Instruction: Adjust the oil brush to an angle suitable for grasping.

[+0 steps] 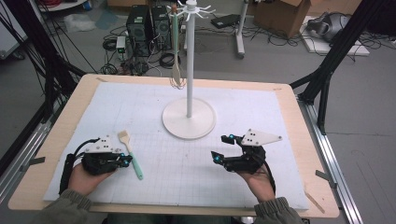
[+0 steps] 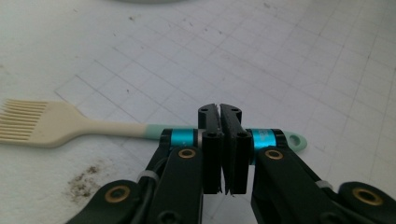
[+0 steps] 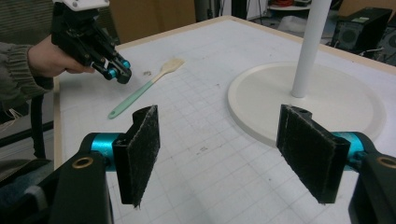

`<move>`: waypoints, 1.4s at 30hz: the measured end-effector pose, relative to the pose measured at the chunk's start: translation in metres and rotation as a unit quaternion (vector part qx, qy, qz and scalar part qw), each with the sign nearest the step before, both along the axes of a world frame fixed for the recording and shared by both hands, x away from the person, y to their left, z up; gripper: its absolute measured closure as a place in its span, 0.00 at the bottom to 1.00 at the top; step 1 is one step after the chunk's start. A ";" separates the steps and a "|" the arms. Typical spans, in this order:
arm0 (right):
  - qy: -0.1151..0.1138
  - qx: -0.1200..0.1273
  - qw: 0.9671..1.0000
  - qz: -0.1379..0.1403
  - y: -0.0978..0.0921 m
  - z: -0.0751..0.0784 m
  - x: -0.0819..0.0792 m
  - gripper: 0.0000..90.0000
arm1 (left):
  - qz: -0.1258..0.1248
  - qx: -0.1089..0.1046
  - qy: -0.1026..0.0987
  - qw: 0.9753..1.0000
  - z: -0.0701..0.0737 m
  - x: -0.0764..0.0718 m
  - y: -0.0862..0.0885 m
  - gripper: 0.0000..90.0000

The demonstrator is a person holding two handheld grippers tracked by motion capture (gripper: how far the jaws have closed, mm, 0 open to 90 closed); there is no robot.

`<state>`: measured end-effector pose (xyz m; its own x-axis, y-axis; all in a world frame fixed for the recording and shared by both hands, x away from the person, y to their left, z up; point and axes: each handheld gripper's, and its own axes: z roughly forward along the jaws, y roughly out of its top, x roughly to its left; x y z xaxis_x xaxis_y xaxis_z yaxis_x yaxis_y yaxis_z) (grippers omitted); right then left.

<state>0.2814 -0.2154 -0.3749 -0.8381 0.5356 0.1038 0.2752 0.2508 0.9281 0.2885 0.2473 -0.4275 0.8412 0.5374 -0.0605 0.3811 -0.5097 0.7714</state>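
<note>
A pastry brush with cream bristles and a mint-green handle lies flat on the white gridded mat, at the left front. My left gripper sits just left of the handle, jaws pressed together with nothing between them. In the left gripper view the shut left gripper stands right in front of the brush, whose handle passes behind it. My right gripper hovers open at the right front, below the stand's base. In the right gripper view my right gripper is wide open and empty.
A white stand with a round base and tall pole rises mid-table; a green-handled utensil hangs from its top hooks. The right gripper view has the base, brush and left gripper. Computers, boxes and cables lie on the floor beyond.
</note>
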 end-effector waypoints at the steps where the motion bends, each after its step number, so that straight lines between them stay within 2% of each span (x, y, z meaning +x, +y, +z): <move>1: -0.001 -0.001 1.000 -0.001 -0.001 -0.001 0.000 0.33 | -0.002 0.001 0.004 1.000 -0.002 0.000 -0.001 0.98; 8: 0.002 0.002 1.000 -0.004 -0.003 -0.009 -0.001 0.33 | -0.016 0.022 0.024 0.999 -0.012 -0.004 -0.011 0.99; 16: 0.003 -0.003 1.000 -0.008 -0.002 -0.016 0.000 0.33 | -0.017 0.026 0.022 0.999 -0.013 -0.003 -0.016 0.99; 34: 0.011 -0.018 1.000 -0.009 0.002 -0.025 0.003 0.33 | -0.014 0.036 0.019 0.999 -0.011 0.016 -0.055 0.99; 38: 0.011 -0.022 1.000 -0.009 0.003 -0.025 0.003 0.33 | -0.010 0.039 0.012 0.999 -0.010 0.019 -0.063 0.99; 42: 0.012 -0.021 1.000 -0.008 0.003 -0.026 0.004 0.33 | -0.008 0.036 0.011 0.999 -0.010 0.021 -0.067 0.99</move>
